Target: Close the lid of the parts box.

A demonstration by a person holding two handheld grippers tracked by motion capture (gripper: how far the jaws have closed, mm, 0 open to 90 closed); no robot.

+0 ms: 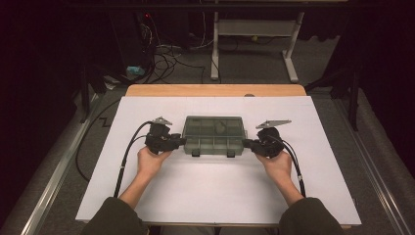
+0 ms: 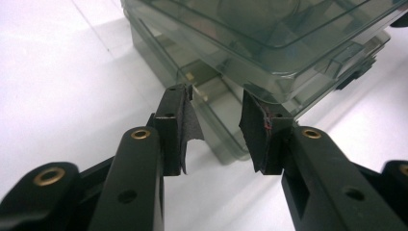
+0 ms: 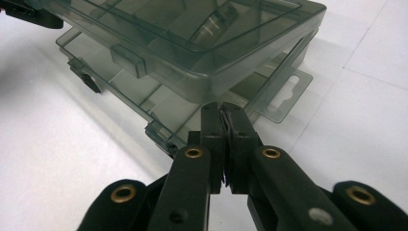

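- a smoky, see-through plastic organiser box lies on the white desk, between the two tongs, with its lid slightly lifted off the base.
- the left tongs sit at the box's left end, held in the person's left hand; in the left gripper view the left tongs stand clearly apart, with a wide gap between the pads.
- in that view the box lies just ahead of the open tips, its corner in line with the gap; nothing is gripped between the pads.
- the right tongs sit at the box's right end, held in the right hand.
- in the right gripper view the right tongs are pressed together with barely a slit left between them, and their tips meet the edge of the box's lower tray.
- whether a thin lip of the tray is pinched between those tips cannot be told, since the tips hide the contact spot.
- just right of the tips in that view, a flat hang tab with a slot juts out from the box and rests on the desk.
- on the front edge nearest the person, two dark latches stick out from the box, one nearer each tongs.
- a black cable trails back from the left tongs along the forearm.
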